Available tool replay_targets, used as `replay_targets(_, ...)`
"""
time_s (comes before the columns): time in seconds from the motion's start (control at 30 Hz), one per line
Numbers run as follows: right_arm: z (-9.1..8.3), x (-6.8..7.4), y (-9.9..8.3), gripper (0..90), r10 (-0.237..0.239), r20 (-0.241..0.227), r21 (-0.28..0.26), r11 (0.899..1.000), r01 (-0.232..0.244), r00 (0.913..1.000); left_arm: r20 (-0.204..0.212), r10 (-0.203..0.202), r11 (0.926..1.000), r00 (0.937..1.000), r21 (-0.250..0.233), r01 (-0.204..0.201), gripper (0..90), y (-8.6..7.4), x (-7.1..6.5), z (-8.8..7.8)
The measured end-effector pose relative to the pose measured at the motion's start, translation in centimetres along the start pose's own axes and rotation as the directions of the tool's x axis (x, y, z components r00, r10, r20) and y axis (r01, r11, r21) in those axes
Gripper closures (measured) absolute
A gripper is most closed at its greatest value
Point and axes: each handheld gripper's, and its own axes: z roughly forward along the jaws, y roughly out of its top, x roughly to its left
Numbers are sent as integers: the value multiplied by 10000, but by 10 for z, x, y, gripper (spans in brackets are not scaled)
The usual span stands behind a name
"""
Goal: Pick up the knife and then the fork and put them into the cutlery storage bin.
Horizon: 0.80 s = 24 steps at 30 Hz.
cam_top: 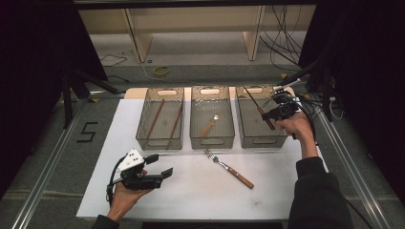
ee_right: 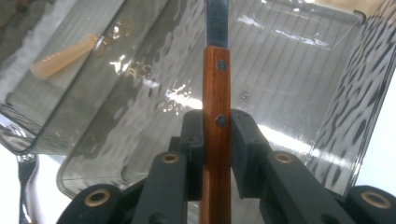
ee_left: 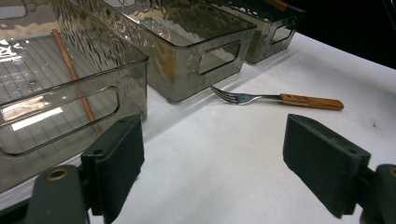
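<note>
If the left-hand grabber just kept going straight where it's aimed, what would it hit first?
Probably the fork. The left gripper is open and empty, with bare table ahead of its fingers, then the fork lying across its line. Behind that stands the middle bin. Depth is hard to judge.

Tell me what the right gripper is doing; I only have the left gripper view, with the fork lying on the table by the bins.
Observer: The right gripper is shut on a wooden-handled knife, blade pointing away.
Operator: Where is it?
Observer: Over the right bin; that bin's floor looks bare.
Operator: What's in the middle bin?
Observer: One light-handled utensil, probably a spoon.
Operator: And my gripper?
Observer: The left gripper is open, low over the table, apart from the fork.
</note>
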Motion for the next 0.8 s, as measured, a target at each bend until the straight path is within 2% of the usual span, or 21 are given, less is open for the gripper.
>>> replay_targets(0.7,16,3,-4,766,221,268,675,9974,-238,9994,16,-29,10000,10000,13,29,200,0,0,2)
replay_targets(0.77,19,4,-3,754,284,241,694,9971,-300,9993,16,-10,10000,10000,20,10,200,0,0,2)
replay_targets(0.8,19,3,-3,705,364,81,623,9974,-368,9993,12,28,10000,10000,18,-28,200,0,-1,2)
